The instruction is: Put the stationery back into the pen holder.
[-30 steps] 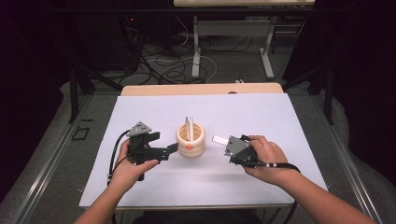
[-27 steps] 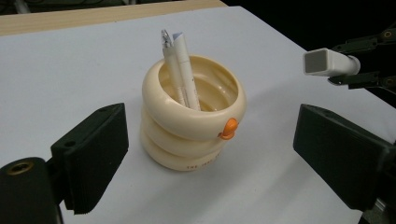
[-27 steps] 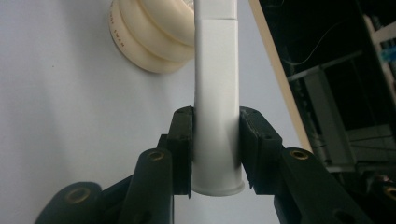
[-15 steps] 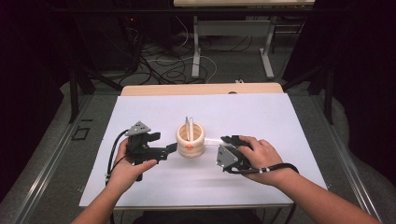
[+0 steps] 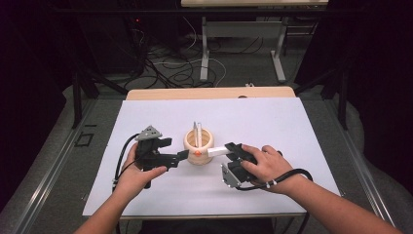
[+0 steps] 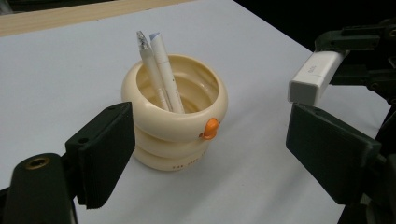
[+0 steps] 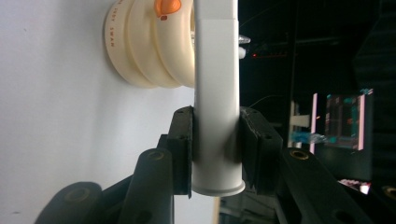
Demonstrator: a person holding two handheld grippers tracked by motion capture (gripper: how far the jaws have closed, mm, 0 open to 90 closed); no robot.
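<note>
A cream ringed cup (image 5: 198,145) with an orange knob stands mid-table and holds two white pens (image 5: 197,133). My left gripper (image 5: 181,156) lies level at the cup's left side. Its jaws have just been closing a little and stand open, one pad (image 6: 105,154) on each side of the cup (image 6: 175,121), not pressing it. My right gripper (image 5: 233,148) is shut on a white marker (image 5: 217,151), which points left with its tip at the cup's right side. The right gripper view shows my right gripper (image 7: 217,135) clamping the marker (image 7: 215,70), with the cup (image 7: 149,46) just beyond it.
The cup stands on a white table top (image 5: 272,122) with a wooden strip (image 5: 209,92) along its far edge. Behind the table, cables (image 5: 175,68) and metal legs (image 5: 280,53) are on the dark floor.
My right hand has moved left with the marker, bringing its tip up to the cup. The left gripper has stayed beside the cup.
</note>
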